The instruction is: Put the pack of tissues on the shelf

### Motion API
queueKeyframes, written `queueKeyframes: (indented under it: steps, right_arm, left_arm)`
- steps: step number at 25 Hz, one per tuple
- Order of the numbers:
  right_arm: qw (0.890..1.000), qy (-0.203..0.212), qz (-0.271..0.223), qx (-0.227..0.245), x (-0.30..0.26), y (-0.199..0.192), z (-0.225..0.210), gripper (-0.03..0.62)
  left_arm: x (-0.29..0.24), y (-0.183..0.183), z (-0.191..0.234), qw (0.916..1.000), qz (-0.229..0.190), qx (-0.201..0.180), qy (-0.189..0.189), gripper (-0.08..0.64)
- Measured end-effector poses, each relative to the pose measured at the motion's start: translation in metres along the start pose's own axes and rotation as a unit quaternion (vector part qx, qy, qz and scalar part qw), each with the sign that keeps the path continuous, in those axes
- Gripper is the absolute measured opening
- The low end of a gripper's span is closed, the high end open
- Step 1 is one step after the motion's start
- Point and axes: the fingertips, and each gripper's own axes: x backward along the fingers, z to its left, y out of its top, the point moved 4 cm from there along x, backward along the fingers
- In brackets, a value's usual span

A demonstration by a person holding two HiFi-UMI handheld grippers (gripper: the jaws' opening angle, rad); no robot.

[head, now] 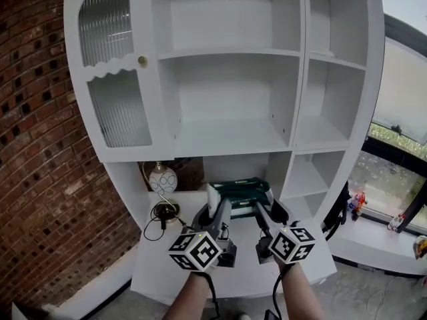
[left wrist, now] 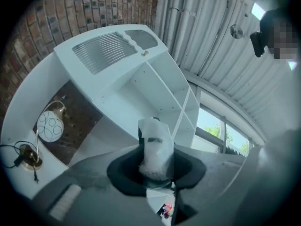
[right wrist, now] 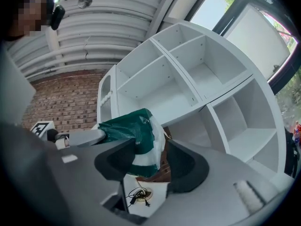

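White shelf unit (head: 227, 135) against brick wall (head: 40, 145), pack of tissues (head: 240, 187) raised before its lowest shelves, above white table (head: 157, 272), left gripper (left wrist: 155, 159) clamped narrowly on the pack's white end, right gripper (right wrist: 153, 159) jaws partly apart around the green end, small gap beside one jaw

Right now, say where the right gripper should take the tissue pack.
Probably its right end, approached from the right: the tissue pack lies lengthwise, the left gripper pinches its white left flap, and the right gripper straddles that green-and-white end.
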Motion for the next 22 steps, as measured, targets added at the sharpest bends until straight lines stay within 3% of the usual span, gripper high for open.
queueKeyframes:
  steps: [5, 14, 22]
  right_arm:
    - [1.0, 0.027, -0.01, -0.001, 0.001, 0.015, -0.017, 0.038]
    - [0.997, 0.06, -0.046, -0.002, -0.01, 0.05, -0.039, 0.011]
    - [0.992, 0.06, -0.101, -0.046, -0.021, 0.066, -0.054, 0.008]
  left_arm:
    - [-0.017, -0.011, -0.008, 0.9998, 0.0, 0.02, -0.004, 0.104]
    - [-0.051, -0.006, -0.02, 0.9994, -0.022, -0.025, 0.001, 0.125]
    - [-0.06, 0.008, -0.015, 0.9942, -0.045, -0.092, 0.035, 0.258]
